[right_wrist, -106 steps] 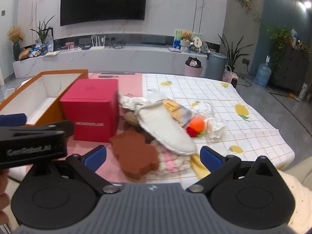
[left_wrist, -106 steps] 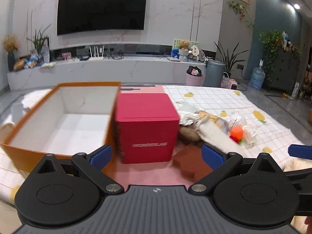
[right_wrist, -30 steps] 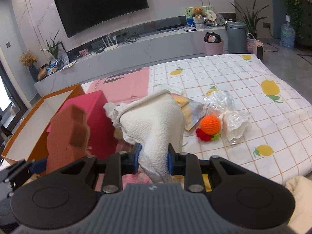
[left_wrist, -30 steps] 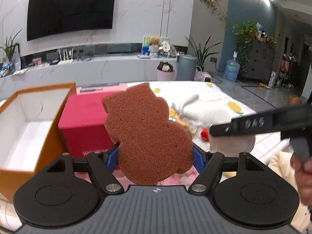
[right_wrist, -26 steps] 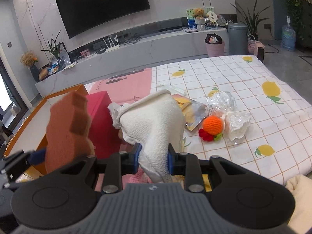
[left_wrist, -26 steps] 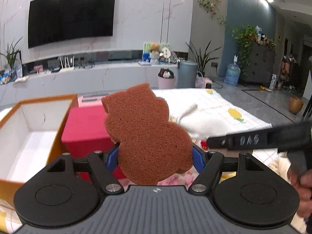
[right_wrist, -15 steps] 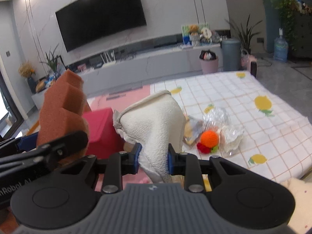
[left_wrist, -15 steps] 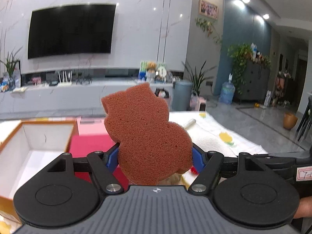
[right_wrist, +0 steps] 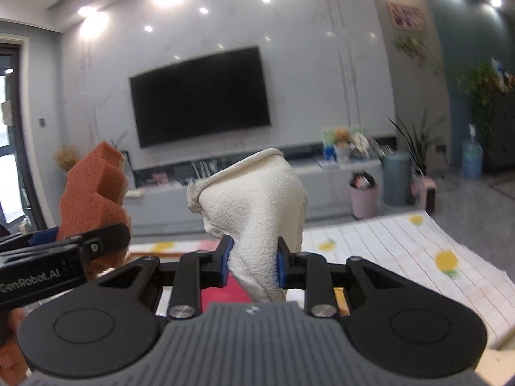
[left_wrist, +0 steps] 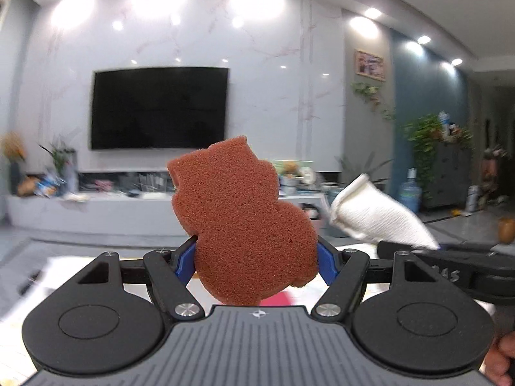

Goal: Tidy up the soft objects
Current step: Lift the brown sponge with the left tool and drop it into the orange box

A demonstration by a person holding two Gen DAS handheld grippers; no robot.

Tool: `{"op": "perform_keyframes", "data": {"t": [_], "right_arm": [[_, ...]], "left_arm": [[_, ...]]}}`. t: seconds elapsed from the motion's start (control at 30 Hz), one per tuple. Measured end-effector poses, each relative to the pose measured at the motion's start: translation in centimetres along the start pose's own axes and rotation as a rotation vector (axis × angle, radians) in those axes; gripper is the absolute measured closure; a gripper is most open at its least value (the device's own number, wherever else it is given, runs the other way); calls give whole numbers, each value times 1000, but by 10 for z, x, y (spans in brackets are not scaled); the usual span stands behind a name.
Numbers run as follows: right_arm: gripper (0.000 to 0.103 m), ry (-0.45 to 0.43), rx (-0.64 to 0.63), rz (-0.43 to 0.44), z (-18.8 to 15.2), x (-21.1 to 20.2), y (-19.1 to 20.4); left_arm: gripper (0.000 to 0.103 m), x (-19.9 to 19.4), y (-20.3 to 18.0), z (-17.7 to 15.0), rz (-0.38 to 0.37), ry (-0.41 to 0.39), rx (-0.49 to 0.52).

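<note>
A brown bear-shaped sponge (left_wrist: 248, 222) stands upright between the blue pads of my left gripper (left_wrist: 256, 259), which is shut on it. The right wrist view shows the same sponge (right_wrist: 93, 193) edge-on at the left, beside that gripper's black finger. My right gripper (right_wrist: 253, 262) is shut on a white fleecy slipper (right_wrist: 257, 202) that sticks up from its pads. In the left wrist view the slipper (left_wrist: 376, 218) juts in from the right above the right gripper's black finger. Both grippers are raised and point almost level at the TV wall.
A checked cloth with yellow fruit prints (right_wrist: 418, 251) lies low at the right. A strip of the red box (right_wrist: 219, 292) shows under the right gripper. Far off stand a TV (left_wrist: 159, 107), a long white console (left_wrist: 96, 212), bins and plants.
Both grippers have risen and tipped upward with their loads still held. The orange box, red box and table pile have dropped almost out of view, and the wall and ceiling fill the frames.
</note>
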State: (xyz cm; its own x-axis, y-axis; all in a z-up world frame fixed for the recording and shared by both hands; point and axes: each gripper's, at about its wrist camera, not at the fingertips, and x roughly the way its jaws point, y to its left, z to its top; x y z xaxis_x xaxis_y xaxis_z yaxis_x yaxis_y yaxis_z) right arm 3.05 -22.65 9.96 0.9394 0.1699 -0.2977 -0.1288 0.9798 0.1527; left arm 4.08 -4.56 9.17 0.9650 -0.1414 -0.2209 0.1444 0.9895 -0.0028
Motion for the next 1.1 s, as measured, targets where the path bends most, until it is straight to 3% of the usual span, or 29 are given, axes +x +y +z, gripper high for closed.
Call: {"op": "perform_keyframes", "data": {"t": [0.17,0.37,0.5,0.6,0.73,0.83,0.97,1.1], "right_arm": [[76,-6,17,81,-1,15,56],[75,46,-64,125,-29,44,128],[75,105,-98,127,-50,70,159],[76,136,-118,119,-64,90,166],[76,177,-113,116,-78,113,160],[76,207,-116,129,-85,122,157],[76,224,-162,131,-89,131,163],[76,251,-171,139,-90,136,162]], "left_arm": [[20,0,43,-13,87,52,18],[20,35,85,-46,90,213,-51],[20,64,90,-68,109,291,-14],[20,79,94,-80,99,355,6],[20,76,122,-96,52,448,-37],[18,73,128,-103,35,483,-15],[13,82,134,-103,90,515,6],[10,80,134,-107,98,545,26]]}}
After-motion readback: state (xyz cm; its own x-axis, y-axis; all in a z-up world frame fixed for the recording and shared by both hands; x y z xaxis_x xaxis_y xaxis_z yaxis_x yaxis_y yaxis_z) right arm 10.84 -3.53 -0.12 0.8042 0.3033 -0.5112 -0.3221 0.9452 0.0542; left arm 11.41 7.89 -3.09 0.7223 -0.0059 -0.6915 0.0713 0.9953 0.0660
